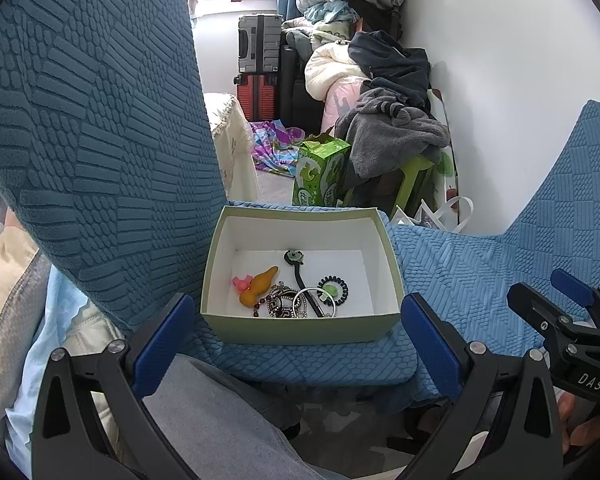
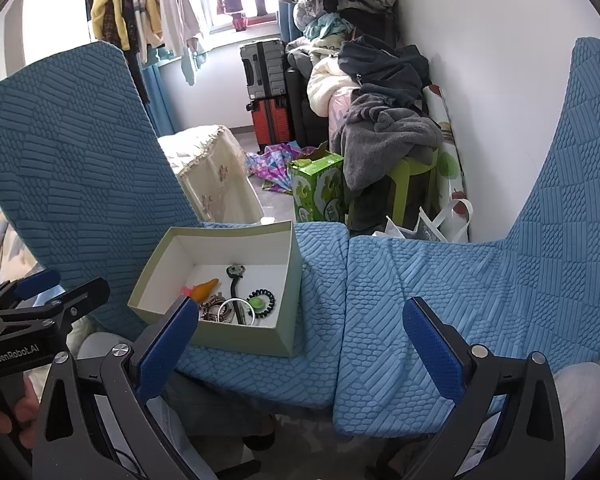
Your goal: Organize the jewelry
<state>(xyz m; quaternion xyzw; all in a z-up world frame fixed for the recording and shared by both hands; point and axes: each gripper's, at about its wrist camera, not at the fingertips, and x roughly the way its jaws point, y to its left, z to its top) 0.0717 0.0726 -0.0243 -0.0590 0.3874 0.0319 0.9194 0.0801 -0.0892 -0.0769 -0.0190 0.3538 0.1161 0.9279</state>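
A: Nearest first, what've we got?

B: L claw point(image 1: 298, 344) spread wide, nothing btwn its blue pads, hanging just short of the front wall of the box point(image 1: 300, 330). A grey trouser leg point(image 1: 220, 412) runs under it.

A: R claw?

B: R claw point(image 2: 300, 344) also released, empty, over the front edge of the right-hand chair seat point(image 2: 400, 320). Its left pad overlaps the box's near corner in that view; can't tell if touching.

A: Where's the jewelry?

B: All inside the pale green box w/ white lining, which sits on the left chair seat point(image 1: 300, 364), close to the front edge. Items bunched at the near side: orange gourd-shaped piece point(image 1: 260, 286) w/ a pink bit point(image 1: 240, 283) beside it on the left, dark bead bracelet point(image 1: 268, 304), patterned black-white piece point(image 1: 282, 304), silver bangle point(image 1: 310, 302), black coil hair tie w/ a green centre point(image 1: 332, 288), and a black strap w/ a round head point(image 1: 296, 268) lying toward the back.

A: Beyond that?

B: Two chairs in blue textured covers, side by side. Behind them: green carton point(image 1: 320, 172) on the floor, green stool point(image 2: 412, 184) piled w/ grey clothes, red suitcase point(image 2: 270, 120) w/ a grey one point(image 2: 264, 66) on top, clothes hanging by the window point(image 2: 236, 4).
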